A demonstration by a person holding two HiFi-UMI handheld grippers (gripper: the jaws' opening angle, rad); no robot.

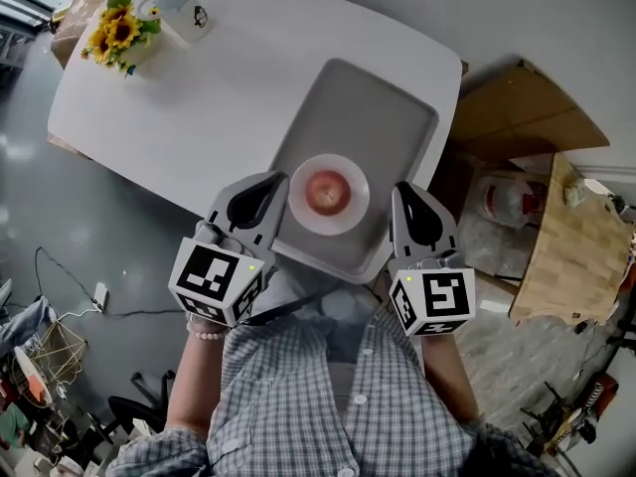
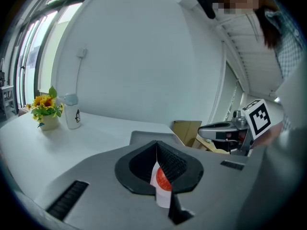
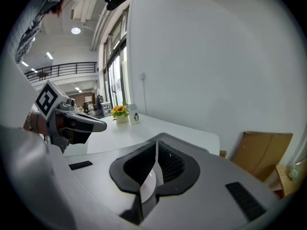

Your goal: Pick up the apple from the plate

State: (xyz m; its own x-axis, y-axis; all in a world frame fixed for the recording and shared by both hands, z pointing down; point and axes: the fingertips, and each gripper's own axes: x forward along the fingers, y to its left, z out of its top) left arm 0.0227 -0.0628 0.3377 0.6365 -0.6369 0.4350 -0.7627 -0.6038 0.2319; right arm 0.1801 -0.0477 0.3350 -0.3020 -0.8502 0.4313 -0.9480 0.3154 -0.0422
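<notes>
A red apple (image 1: 326,189) sits in the middle of a white plate (image 1: 354,214) at the near end of a grey tray (image 1: 368,107). My left gripper (image 1: 260,193) hangs just left of the plate, jaws shut and empty. My right gripper (image 1: 410,205) hangs just right of the plate, also shut with nothing held. In the left gripper view a slit under the shut left gripper (image 2: 157,152) shows a sliver of the apple (image 2: 163,179) and plate (image 2: 163,196); the right gripper (image 2: 211,129) shows beyond. In the right gripper view, the right gripper (image 3: 157,153) reveals only a strip of plate (image 3: 148,184).
The tray lies on a white table (image 1: 199,97) near its right edge. A pot of sunflowers (image 1: 117,33) and a white bottle (image 1: 185,10) stand at the far left corner. A cardboard box (image 1: 519,117) and a wooden board (image 1: 581,238) sit right of the table.
</notes>
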